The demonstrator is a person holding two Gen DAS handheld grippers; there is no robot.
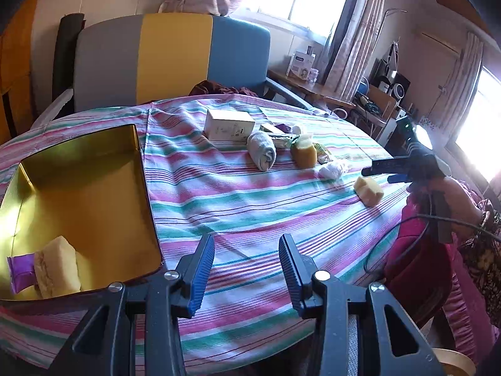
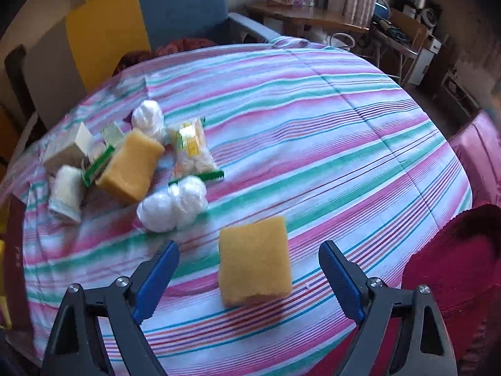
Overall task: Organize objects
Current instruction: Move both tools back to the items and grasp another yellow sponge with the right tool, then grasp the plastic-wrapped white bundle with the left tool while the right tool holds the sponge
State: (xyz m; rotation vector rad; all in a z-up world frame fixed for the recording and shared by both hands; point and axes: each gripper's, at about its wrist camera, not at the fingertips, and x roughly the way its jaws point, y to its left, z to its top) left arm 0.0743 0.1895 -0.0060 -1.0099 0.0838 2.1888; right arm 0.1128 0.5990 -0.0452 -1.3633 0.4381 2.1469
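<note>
A yellow sponge (image 2: 255, 263) lies flat on the striped tablecloth (image 2: 313, 125), between the wide-apart blue pads of my right gripper (image 2: 249, 246), which is open and hangs just above it without touching. In the left wrist view that sponge (image 1: 369, 191) sits near the table's right edge, under the right gripper (image 1: 375, 174). My left gripper (image 1: 246, 241) is open with nothing between its fingers, beside a gold tin (image 1: 141, 169). The tin holds another yellow sponge (image 1: 56, 266) and a purple packet (image 1: 20, 269).
A cluster lies mid-table: a white box (image 1: 230, 125), a rolled grey cloth (image 1: 261, 150), an orange sponge (image 2: 131, 166), a bag of white balls (image 2: 172, 206) and a snack packet (image 2: 192, 147). A grey, yellow and blue chair (image 1: 172, 56) stands behind. A red cushion (image 2: 454, 266) lies at the right edge.
</note>
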